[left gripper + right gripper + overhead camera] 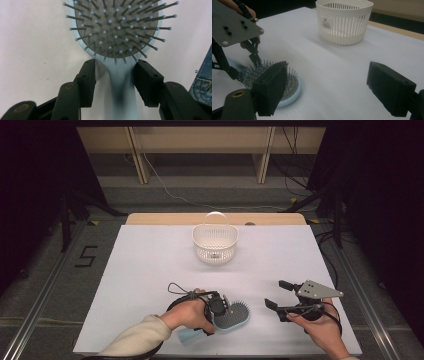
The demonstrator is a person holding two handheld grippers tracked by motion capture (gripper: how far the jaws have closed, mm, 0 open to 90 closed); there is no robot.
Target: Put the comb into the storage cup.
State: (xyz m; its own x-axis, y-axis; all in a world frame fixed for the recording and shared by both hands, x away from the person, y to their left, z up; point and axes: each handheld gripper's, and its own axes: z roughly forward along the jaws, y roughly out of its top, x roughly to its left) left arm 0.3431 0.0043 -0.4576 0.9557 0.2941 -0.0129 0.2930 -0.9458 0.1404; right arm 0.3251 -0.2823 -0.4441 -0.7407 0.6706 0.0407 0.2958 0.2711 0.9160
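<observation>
The pale-blue plastic paddle hairbrush (120, 82) w/ grey bristle pad lies bristles-up on the white table (150, 265) near its front edge, approx. centre. The left gripper (115, 75) straddles the brush neck just below the head, jaws partly closed, a gap showing each side, pads not pressing. The right gripper (332, 87) hovers to the brush's right, jaws spread, nothing between; the white slotted plastic basket (215, 243) stands further back.
</observation>
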